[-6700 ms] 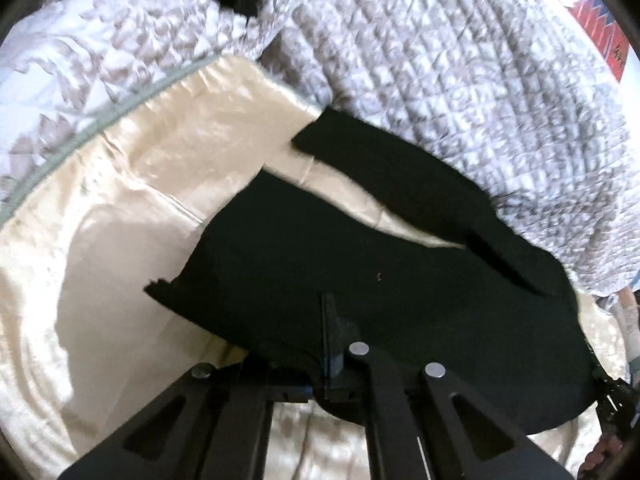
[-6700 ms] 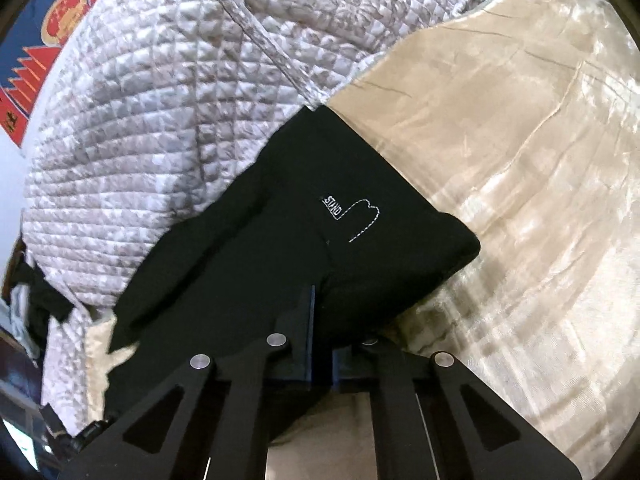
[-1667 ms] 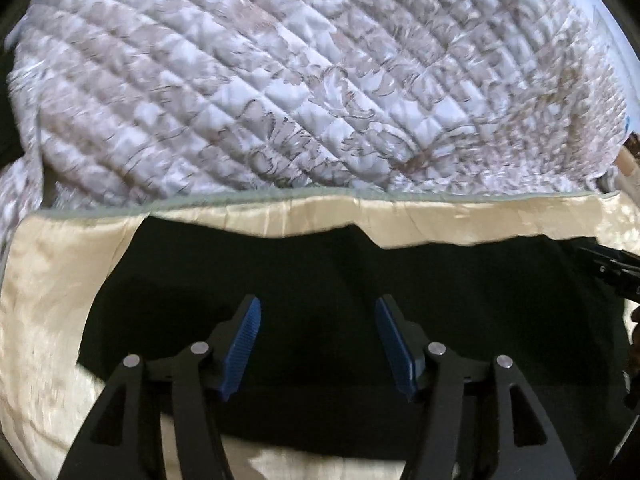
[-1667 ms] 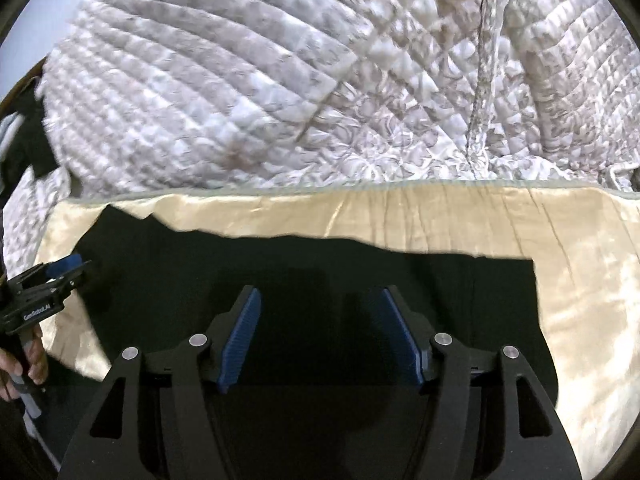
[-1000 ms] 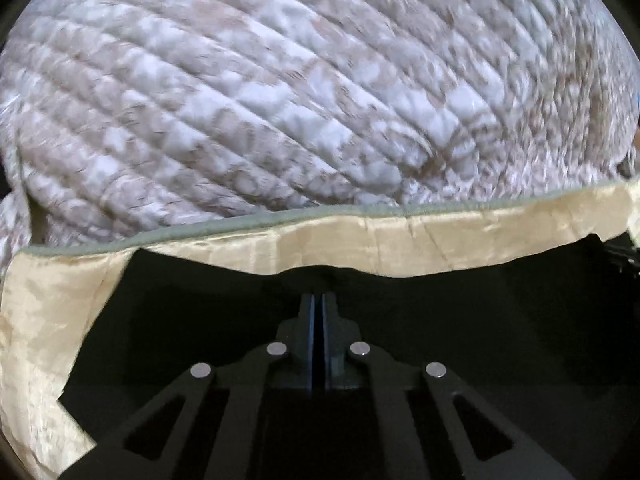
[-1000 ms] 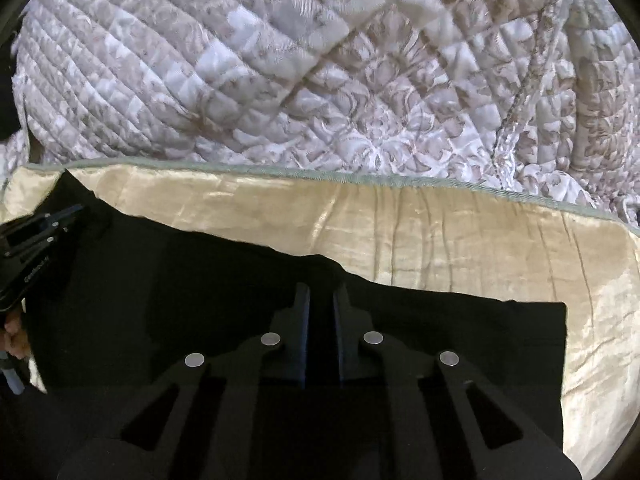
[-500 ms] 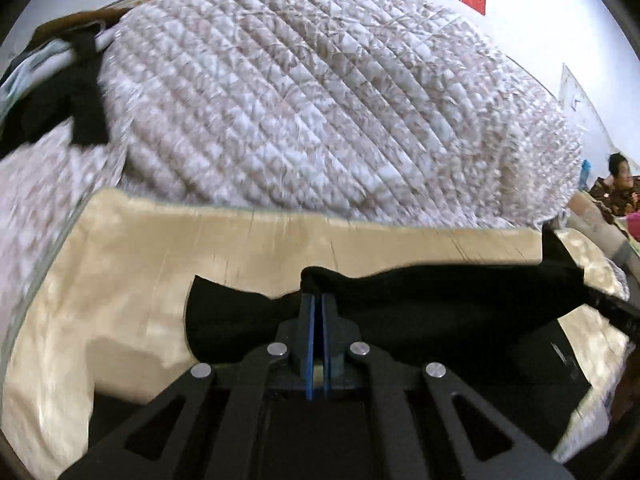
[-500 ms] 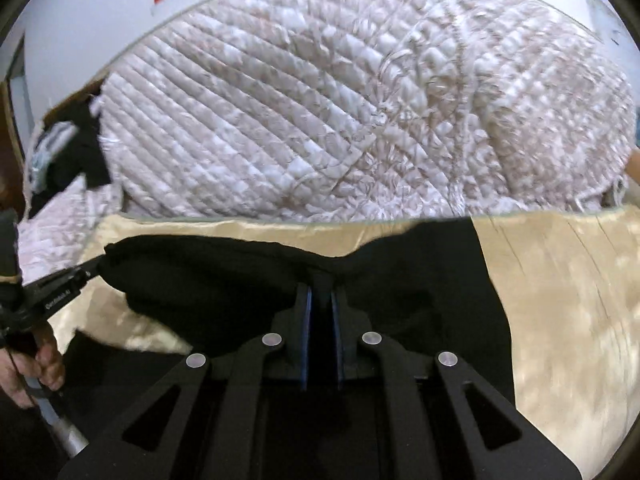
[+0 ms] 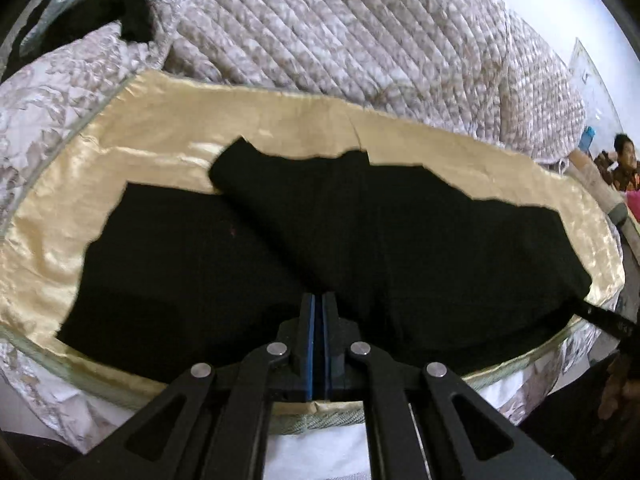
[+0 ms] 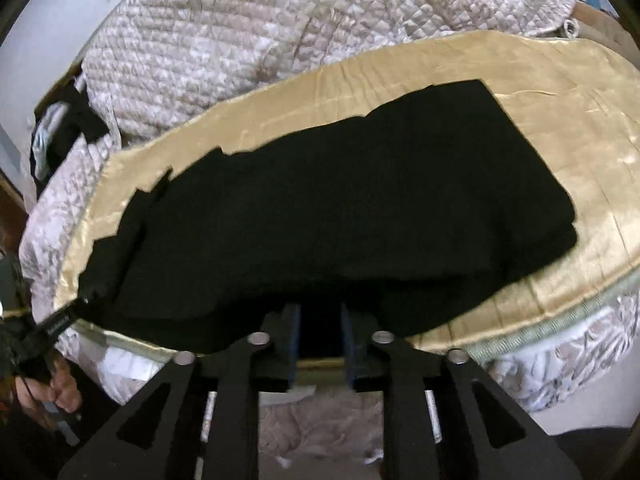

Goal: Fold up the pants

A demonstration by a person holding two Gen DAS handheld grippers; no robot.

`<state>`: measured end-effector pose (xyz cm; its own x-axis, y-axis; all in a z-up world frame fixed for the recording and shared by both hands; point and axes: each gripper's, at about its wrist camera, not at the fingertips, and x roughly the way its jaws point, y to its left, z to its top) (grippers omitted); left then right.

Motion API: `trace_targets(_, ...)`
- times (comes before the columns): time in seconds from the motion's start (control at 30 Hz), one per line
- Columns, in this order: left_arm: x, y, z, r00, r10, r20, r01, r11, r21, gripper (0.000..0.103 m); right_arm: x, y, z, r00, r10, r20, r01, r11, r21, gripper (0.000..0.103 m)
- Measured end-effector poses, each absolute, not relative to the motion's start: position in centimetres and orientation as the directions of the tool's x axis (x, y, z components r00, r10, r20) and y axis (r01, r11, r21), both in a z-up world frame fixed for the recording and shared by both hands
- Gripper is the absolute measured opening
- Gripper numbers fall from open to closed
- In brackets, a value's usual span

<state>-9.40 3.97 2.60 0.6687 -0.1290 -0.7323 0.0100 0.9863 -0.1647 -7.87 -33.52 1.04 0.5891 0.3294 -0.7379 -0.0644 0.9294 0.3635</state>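
Note:
The black pants [image 9: 360, 248] lie folded lengthwise on a cream satin sheet [image 9: 160, 132]; one layer lies askew over the other at the left. My left gripper [image 9: 319, 312] is shut on the near edge of the pants. In the right wrist view the pants [image 10: 340, 208] spread across the sheet [image 10: 560, 92]. My right gripper [image 10: 319, 320] is slightly open, its blue pads [image 10: 294, 332] on either side of the near hem, not squeezing it.
A quilted white-and-brown bedspread [image 9: 340, 32] is heaped behind the sheet. The bed's near edge [image 9: 304, 416] runs just under my grippers. Dark clothing [image 9: 132, 8] lies at the far left. A seated person [image 9: 624, 160] is at the far right.
Both grippers pulled the lifted far edge of the pants toward the near edge and laid it down. The right gripper has parted its jaws; the left stays shut.

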Motion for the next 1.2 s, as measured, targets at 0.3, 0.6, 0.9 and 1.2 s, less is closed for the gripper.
trace_targets(0.3,-4.7,0.6,4.4,0.696,-0.138,-0.705,0.112,0.99,-0.084,0.045,-8.8,-37.1,0.7,0.666,0.361,-0.653,0.047,0.853,0.52,0.056)
trace_targets(0.6,0.2,-1.1,1.5,0.667,-0.103,-0.738,0.098,0.994,-0.05,0.045,-7.9,-41.5,-0.5,0.723,0.318,-0.613,0.212,0.742,0.635,0.056)
trace_targets(0.9,0.8,-1.3,1.7,0.681,-0.146,-0.718,0.127,0.989,-0.08,0.051,-9.5,-42.3,0.5,0.783,0.163,-0.601,0.28,0.77,0.574,0.056)
trace_targets(1.2,3.4,-2.5,0.8,0.666,-0.031,-0.746,0.097,0.994,0.046,0.049,-8.3,-43.1,-0.7,0.771,0.173,-0.612,0.288,0.763,0.578,0.056)
